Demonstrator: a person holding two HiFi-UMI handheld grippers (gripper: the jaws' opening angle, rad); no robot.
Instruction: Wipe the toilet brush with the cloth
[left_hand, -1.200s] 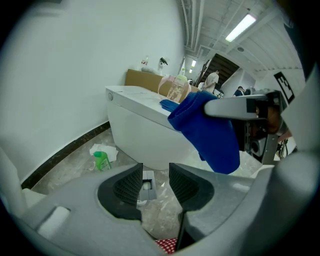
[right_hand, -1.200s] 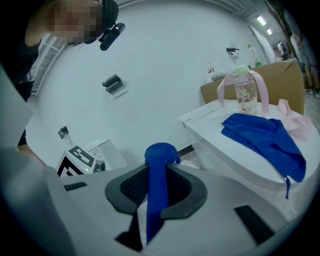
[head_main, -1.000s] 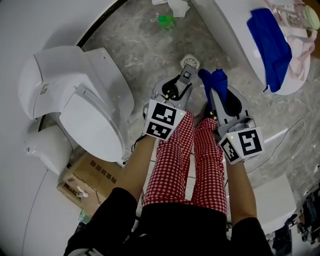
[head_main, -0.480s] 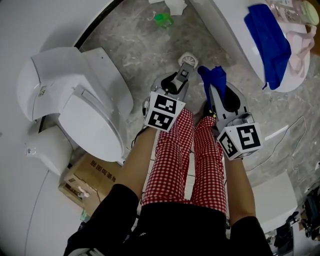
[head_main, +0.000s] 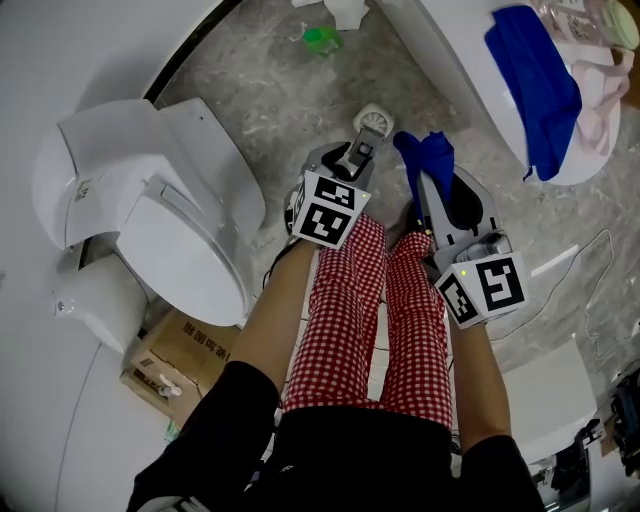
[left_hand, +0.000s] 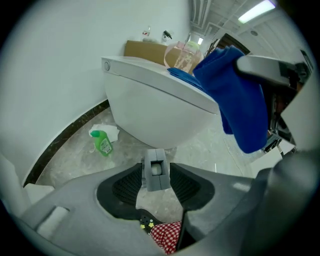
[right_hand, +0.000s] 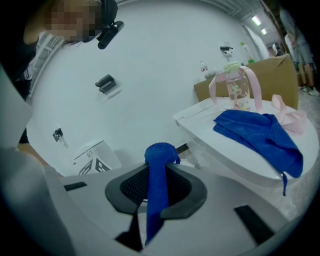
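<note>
The left gripper has its jaws apart around the grey top of the toilet brush, pads just beside it and not visibly pressing; the brush sits in its white holder on the floor, just ahead of the person's knees; the right gripper is clamped on the blue cloth, which hangs loose near the brush. The risks, as I judge them — an off-centre close could tip brush and holder together; a shallow hold may let the handle twist under wiping; the dangling cloth could catch between the left jaws
</note>
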